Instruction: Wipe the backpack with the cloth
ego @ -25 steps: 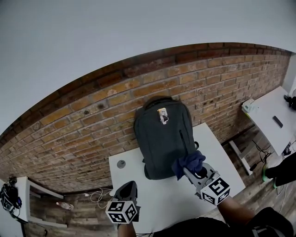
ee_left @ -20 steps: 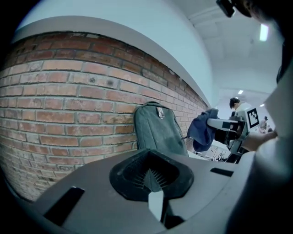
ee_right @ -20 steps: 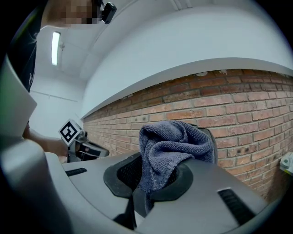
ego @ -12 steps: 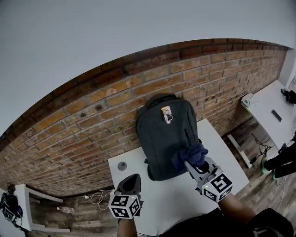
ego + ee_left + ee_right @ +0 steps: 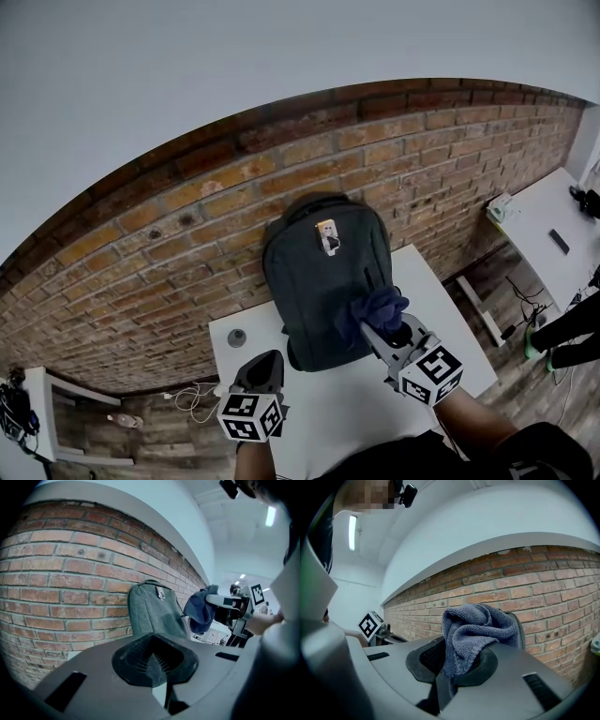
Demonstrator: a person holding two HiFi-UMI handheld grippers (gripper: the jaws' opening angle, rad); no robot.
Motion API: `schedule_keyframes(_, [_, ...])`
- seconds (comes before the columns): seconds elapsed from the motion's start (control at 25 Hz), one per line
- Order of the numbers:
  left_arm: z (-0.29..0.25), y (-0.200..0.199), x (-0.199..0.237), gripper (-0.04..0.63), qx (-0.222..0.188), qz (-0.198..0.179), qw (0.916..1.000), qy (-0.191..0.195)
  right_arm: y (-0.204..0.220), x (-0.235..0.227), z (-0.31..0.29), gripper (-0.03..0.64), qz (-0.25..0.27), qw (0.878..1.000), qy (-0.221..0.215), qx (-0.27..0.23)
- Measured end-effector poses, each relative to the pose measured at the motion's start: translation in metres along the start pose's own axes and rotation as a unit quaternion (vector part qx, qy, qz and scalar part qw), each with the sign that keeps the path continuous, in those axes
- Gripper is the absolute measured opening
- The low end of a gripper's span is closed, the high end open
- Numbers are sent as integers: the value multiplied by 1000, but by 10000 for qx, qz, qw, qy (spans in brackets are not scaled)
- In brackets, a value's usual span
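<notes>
1. backpack [image 5: 323, 281]: dark grey, stood upright at the back of the white table [image 5: 347, 412], with the brick wall [image 5: 169, 244] right behind it. A small tag [image 5: 328, 235] is seen near its top.
2. right gripper [image 5: 378, 333]: jaws clamped on the cloth [image 5: 377, 307]. In the right gripper view the blue cloth [image 5: 476, 630] is bunched up above the jaws, with one fold pinched between them.
3. In the head view the cloth is held at the lower right of the backpack front. In the left gripper view it [image 5: 200, 610] is seen just beside the backpack [image 5: 150, 613]. Contact cannot be confirmed.
4. left gripper [image 5: 266, 364]: jaws together, nothing held between them, as read in the left gripper view [image 5: 154, 660]. It is held over the near left part of the table, apart from the backpack and pointed toward it.
5. A small round disc [image 5: 236, 337] is seen on the table, left of the backpack base.
6. A second table [image 5: 548, 230], also white, is seen at far right, along the same wall.
</notes>
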State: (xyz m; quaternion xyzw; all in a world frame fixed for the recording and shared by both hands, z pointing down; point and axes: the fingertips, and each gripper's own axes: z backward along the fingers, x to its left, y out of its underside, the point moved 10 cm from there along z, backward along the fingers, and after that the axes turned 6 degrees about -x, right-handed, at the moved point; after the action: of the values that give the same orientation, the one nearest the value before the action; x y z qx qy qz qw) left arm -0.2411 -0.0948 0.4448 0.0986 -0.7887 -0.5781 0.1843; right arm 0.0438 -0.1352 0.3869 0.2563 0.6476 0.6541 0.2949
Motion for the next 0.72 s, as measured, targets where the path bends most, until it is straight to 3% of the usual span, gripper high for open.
schedule_keyframes(0.28, [-8, 1, -13, -6, 11, 82, 9997, -221, -17, -15, -26, 38, 587, 9978, -275, 105])
schedule_keyframes(0.72, [-14, -1, -22, -6, 59, 81, 9989, -465, -59, -34, -110, 38, 563, 9973, -467, -64])
